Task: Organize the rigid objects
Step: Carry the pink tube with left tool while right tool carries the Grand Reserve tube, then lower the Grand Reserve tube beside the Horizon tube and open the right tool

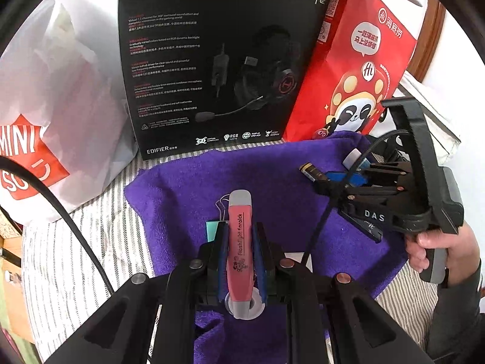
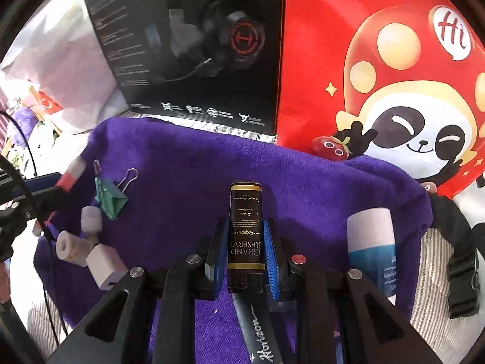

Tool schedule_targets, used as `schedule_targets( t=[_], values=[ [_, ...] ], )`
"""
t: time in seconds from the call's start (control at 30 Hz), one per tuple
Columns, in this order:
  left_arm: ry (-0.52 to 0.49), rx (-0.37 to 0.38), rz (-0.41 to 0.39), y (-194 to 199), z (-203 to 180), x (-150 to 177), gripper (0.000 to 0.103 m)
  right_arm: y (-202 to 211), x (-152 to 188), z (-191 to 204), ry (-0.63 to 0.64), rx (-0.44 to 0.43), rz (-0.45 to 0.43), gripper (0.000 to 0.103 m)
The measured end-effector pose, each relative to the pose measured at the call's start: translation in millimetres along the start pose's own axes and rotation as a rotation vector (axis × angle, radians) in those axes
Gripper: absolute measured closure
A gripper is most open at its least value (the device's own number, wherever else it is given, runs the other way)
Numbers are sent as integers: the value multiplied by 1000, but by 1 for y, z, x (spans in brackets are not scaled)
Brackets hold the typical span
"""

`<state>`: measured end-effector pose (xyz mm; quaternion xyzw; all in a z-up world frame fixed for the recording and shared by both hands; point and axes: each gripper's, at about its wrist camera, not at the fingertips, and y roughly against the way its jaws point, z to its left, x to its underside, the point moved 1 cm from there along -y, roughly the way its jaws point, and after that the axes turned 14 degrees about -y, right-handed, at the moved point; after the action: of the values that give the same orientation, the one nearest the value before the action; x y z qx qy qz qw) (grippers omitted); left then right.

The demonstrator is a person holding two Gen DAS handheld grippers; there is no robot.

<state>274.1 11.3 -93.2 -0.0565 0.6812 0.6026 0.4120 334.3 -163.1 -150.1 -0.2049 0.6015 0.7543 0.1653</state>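
Left gripper (image 1: 239,242) found clamped on a pink flashlight (image 1: 240,236), lower centre of the left wrist view, over a purple towel (image 1: 182,188). Right gripper (image 2: 245,248) found clamped on a dark brown box (image 2: 245,233) lettered "GRAND RESERVE", centre of the right wrist view, above the same towel. Noted a black pen (image 2: 257,333) marked "Horizon" lying beneath that box. Observed at left of the right wrist view: a green binder clip (image 2: 110,198), a white roll (image 2: 68,247) and a white charger block (image 2: 104,265), all resting on the towel. Observed at lower right: a white and blue tube (image 2: 374,248). Recorded a black headset box (image 1: 212,60) and a red bag (image 1: 357,69) standing upright behind the towel, side by side. Striped cloth (image 1: 85,242) seen under the towel.
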Motion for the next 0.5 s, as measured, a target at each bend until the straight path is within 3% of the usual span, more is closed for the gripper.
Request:
schedule_targets(
  t=[0.5],
  values=[
    [-9,11,1,-2,0,0,87,-14,-11,1,9,-10,47,78]
  ],
)
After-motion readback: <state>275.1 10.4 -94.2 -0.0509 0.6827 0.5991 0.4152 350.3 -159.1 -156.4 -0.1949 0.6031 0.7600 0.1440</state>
